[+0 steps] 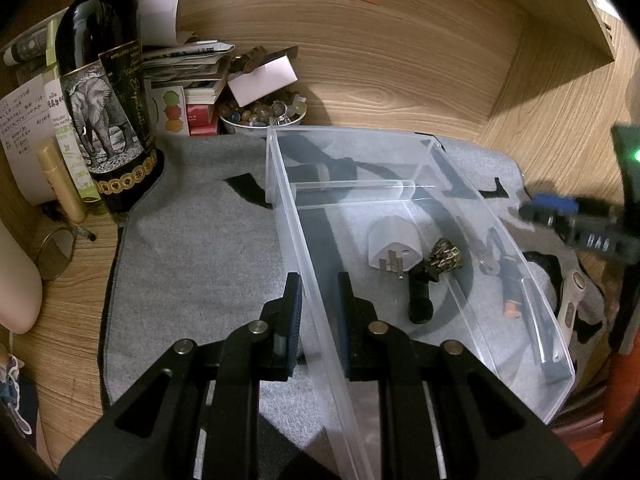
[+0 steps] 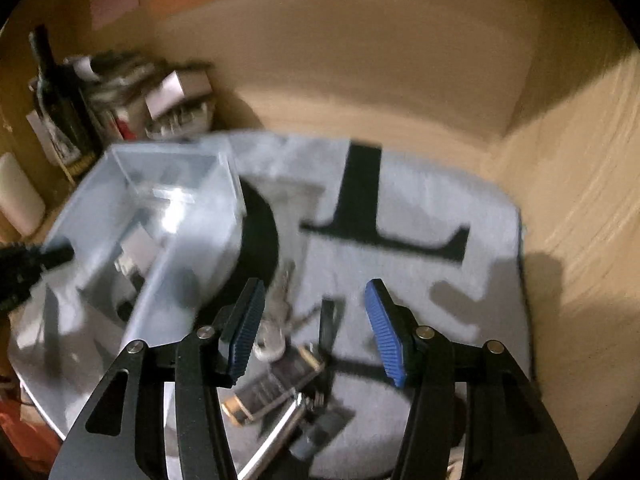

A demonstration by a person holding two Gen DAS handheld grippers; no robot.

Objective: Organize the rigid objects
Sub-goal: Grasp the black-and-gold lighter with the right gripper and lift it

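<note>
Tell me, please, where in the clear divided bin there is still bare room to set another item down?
The rear compartment behind the cross divider is bare. The main compartment is crowded with the white plug adapter and black tool. The narrow right channel holds pliers. The left tongs straddle the bin wall.

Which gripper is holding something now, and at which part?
The left gripper clamps the clear plastic organizer box by its left side wall; the right gripper is open, empty.

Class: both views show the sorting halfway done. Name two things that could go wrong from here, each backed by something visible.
1. The left tool straddles the clear bin's thin wall; a tug might tip it and spill the white plug.
2. The right tool hangs open over crowded items; it may snag the keys alongside the battery.
</note>
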